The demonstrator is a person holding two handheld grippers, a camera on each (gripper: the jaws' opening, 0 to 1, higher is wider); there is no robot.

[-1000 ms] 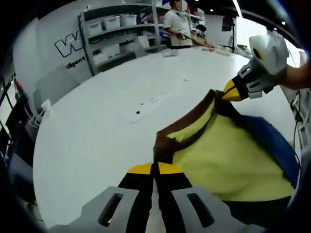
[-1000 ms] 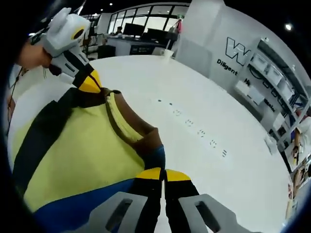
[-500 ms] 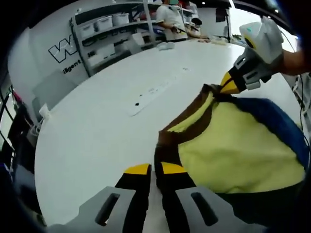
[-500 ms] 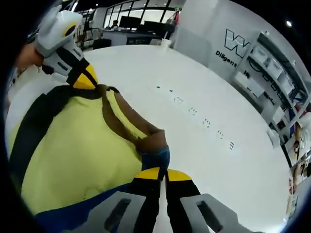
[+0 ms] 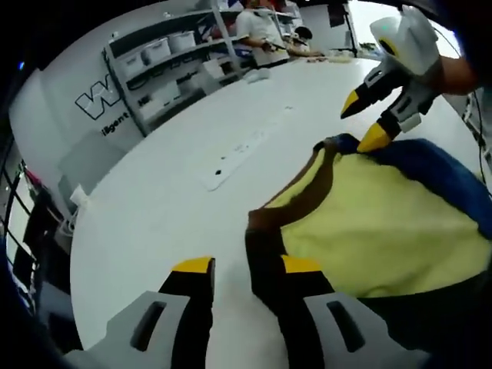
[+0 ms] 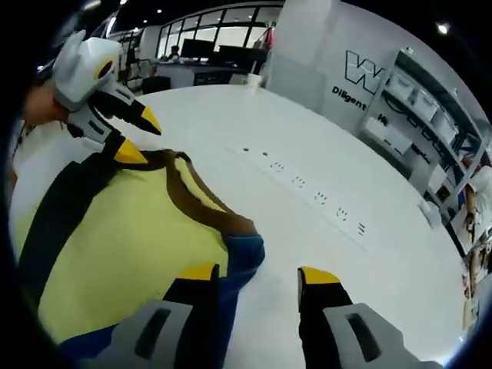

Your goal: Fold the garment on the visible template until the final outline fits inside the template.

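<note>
A yellow garment [image 5: 369, 231] with brown trim and a blue edge lies on the white table [image 5: 154, 200]. My left gripper [image 5: 246, 267] is open, and the garment's brown corner [image 5: 260, 231] lies loose between its jaws, close to the right one. In the left gripper view my right gripper [image 5: 363, 121] stands open just over the far blue corner. In the right gripper view the same garment [image 6: 123, 231] spreads to the left, its blue corner [image 6: 244, 254] beside my open right gripper [image 6: 259, 274]. The left gripper [image 6: 140, 137] is open at the far brown corner.
A white power strip [image 5: 238, 152] lies on the table beyond the garment; in the right gripper view this power strip [image 6: 307, 192] runs to the right. Shelves with bins [image 5: 157, 54] line the wall. A person [image 5: 257, 27] stands at the far end of the table.
Both grippers have opened and let go of the garment's corners, which were pinched before. The garment now rests flat on the table.
</note>
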